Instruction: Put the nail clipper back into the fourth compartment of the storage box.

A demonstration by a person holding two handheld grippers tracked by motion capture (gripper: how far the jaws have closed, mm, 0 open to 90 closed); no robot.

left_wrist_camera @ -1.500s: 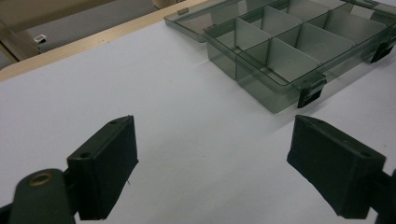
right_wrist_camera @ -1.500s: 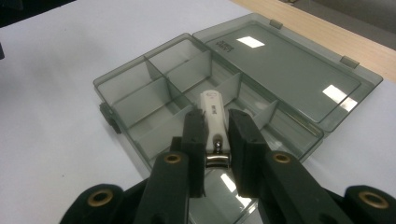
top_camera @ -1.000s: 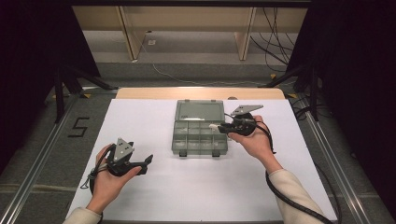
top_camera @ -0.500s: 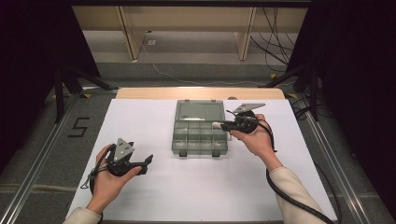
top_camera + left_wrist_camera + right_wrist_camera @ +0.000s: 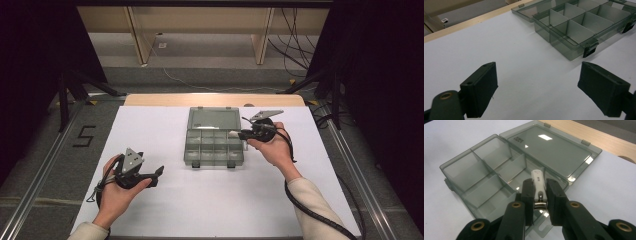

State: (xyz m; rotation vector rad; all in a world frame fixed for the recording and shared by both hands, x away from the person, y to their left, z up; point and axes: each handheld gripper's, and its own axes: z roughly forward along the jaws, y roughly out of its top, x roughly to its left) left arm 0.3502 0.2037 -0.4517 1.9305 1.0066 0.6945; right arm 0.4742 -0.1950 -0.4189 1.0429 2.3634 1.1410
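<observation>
1. Presently the right gripper (image 5: 540, 195) has its jaws closed on a small white nail clipper (image 5: 538, 187), pinching its flat sides a little ahead of the metal end.
2. The clipper hangs over the near right corner of the open organizer box (image 5: 214, 145), which sits in the middle of the white table (image 5: 165, 210); in the high view the right gripper (image 5: 243, 134) is at the box's right edge.
3. The clipper looks light, rigid and smooth, so it would probably slip or pivot if held loosely; the flat faces are the sound place to grip, as here, not the narrow edges.
4. The box is thin clear plastic with upright dividers (image 5: 506, 151), and its lid (image 5: 551, 152) lies flat behind it; it seems light enough to slide if nudged.
5. The left gripper (image 5: 152, 175) rests near the table's left front, well apart from the box, its jaws standing wide with nothing between them.
</observation>
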